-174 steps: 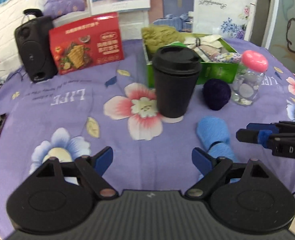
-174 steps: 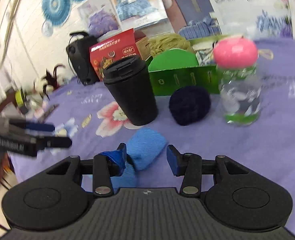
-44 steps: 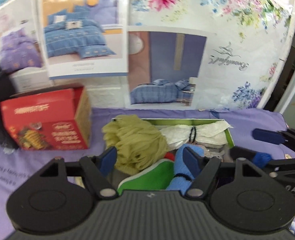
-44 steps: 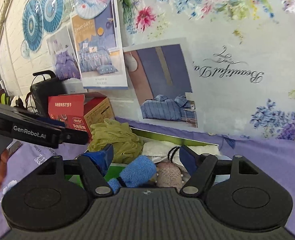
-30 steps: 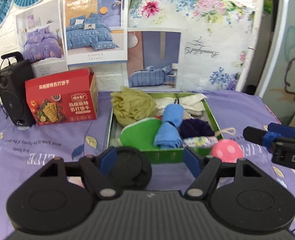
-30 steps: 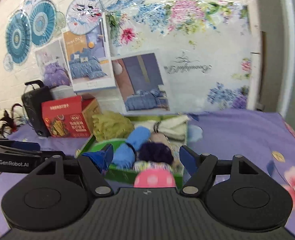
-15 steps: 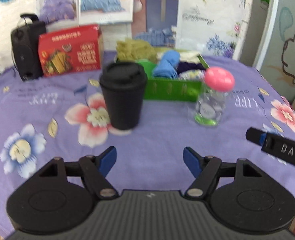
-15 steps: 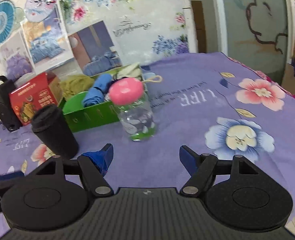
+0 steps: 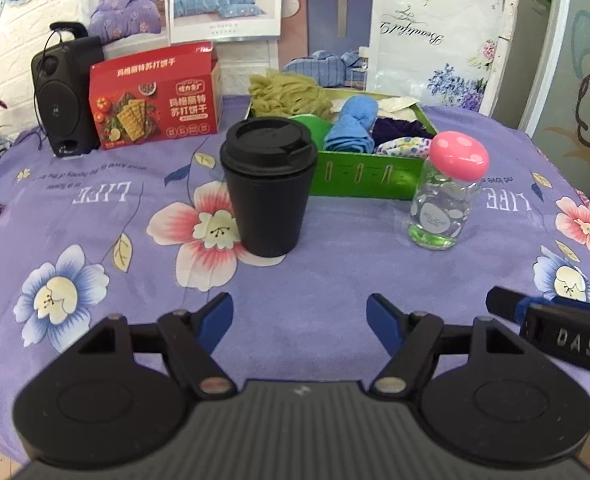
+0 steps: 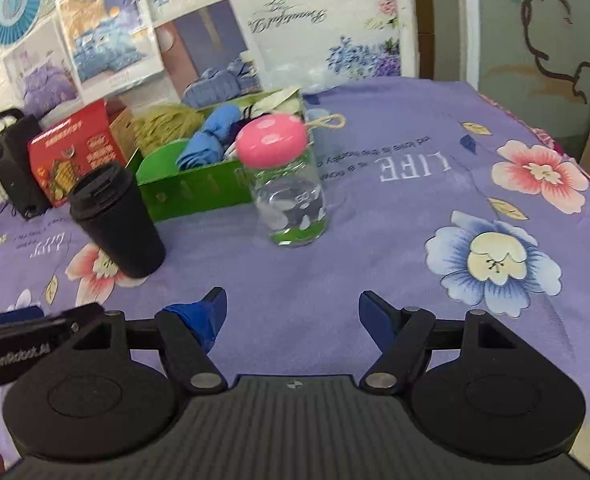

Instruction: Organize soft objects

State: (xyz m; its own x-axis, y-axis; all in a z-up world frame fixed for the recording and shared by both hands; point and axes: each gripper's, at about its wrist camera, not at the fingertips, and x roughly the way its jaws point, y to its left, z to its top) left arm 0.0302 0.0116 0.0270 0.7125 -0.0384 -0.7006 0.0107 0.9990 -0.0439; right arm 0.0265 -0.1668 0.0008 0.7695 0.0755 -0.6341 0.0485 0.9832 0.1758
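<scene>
Blue towel (image 9: 351, 124) lies rolled in green box (image 9: 365, 172).

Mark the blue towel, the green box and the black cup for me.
blue towel (image 9: 353, 124), left wrist view, middle of the roll
green box (image 9: 365, 174), left wrist view, front wall
black cup (image 9: 269, 200), left wrist view, side wall

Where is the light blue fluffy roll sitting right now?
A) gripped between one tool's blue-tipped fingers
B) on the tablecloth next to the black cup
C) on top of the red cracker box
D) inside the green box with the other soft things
D: the light blue roll lies inside the green box, between the olive yarn bundle and the dark purple ball; both grippers are open and empty.
</scene>
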